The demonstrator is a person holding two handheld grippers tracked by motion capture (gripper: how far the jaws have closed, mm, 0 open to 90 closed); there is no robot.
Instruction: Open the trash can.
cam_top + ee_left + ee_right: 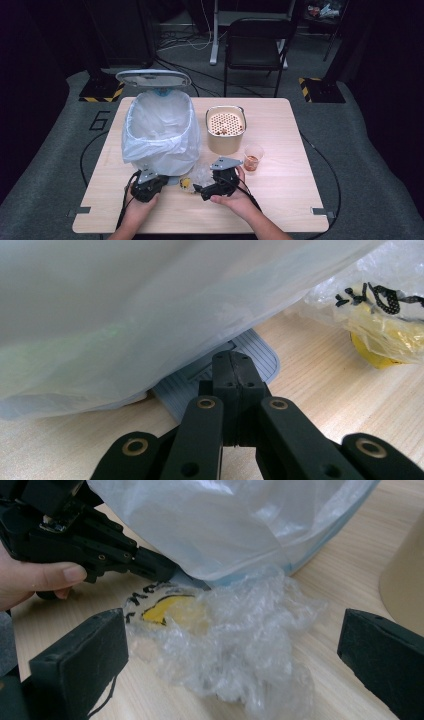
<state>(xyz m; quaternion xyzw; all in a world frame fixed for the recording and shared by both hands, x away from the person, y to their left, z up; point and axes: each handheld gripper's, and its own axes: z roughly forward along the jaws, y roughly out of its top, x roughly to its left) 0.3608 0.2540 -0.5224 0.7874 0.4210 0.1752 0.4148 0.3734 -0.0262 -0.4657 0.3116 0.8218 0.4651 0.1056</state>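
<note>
A bin [159,127] lined with a white plastic bag [125,305] stands at the table's left, its lid [153,78] up. My left gripper [162,180] is shut, and its tips [233,365] rest on the bin's ribbed grey pedal [257,352] under the bag's overhang. Crumpled clear plastic wrap [240,640] around something yellow [167,609] lies in front of the bin. My right gripper [232,630] is open wide, one jaw on each side of the wrap. The left gripper [150,562] also appears in the right gripper view, held by a hand.
A beige container [226,131] with a perforated top stands right of the bin. Beside it is a small clear cup [253,157] holding orange liquid. A folding chair [257,45] stands beyond the table's far edge.
</note>
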